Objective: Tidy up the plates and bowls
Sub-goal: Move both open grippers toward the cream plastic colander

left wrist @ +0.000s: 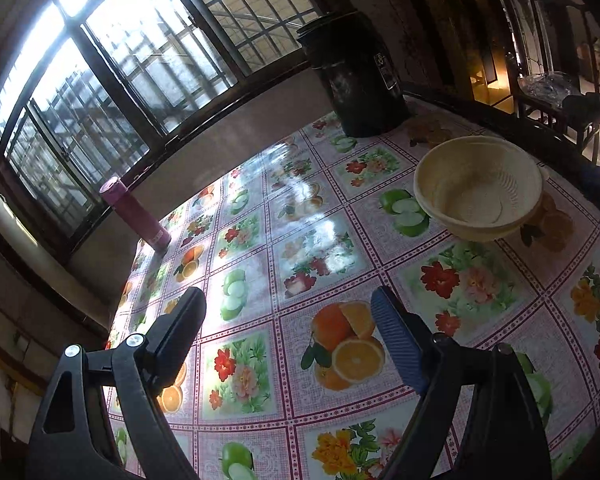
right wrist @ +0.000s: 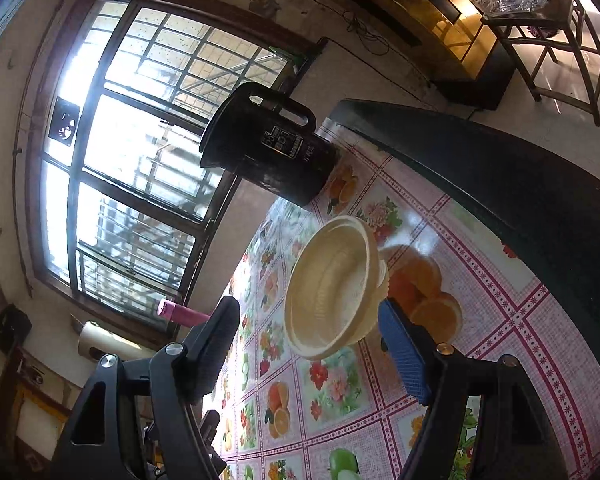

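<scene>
Bowls (right wrist: 332,288), stacked, sit just ahead of the right hand-held gripper (right wrist: 308,320), wide open and empty.

No lettering here can actually be read. The black bucket (right wrist: 268,148) standing on the table (right wrist: 500,320) by the window carries a pale printed label on its side with a few characters next to it, but they are too small and blurred to make out from the right wrist view. From the left wrist view the same bucket (left wrist: 356,76) shows only a small whitish mark, equally illegible.
</scene>
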Available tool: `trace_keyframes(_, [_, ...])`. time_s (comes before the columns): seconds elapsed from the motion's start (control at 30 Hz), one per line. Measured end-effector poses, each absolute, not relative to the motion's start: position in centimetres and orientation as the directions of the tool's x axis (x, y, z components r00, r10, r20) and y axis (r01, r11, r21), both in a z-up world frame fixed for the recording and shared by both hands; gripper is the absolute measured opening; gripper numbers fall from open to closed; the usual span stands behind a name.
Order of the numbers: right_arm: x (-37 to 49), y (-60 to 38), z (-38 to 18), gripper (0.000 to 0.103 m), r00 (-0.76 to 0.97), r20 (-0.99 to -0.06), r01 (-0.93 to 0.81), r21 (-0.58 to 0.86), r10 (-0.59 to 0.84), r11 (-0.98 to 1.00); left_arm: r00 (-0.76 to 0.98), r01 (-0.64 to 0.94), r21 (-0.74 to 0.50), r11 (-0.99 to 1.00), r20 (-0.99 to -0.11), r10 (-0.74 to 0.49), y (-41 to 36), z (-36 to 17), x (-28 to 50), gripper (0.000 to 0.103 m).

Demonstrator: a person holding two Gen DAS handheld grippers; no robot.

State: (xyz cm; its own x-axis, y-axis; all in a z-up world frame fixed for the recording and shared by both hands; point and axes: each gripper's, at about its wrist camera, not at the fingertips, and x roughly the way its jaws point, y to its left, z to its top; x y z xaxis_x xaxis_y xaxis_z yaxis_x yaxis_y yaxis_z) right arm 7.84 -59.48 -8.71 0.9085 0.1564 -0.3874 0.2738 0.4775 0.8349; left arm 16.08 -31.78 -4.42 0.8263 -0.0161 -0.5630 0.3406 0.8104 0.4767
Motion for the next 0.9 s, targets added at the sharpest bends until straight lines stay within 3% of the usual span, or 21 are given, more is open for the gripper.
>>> trace_keyframes(0.9, [13.4, -61.2, -10.8, 0.075, 0.884, -0.451, 0.32, 0.775, 0.123, 0.545, 0.785, 0.39, 0.437, 0.81, -0.617, -0.045, -38.3, -7.2, 21.9, 0.085])
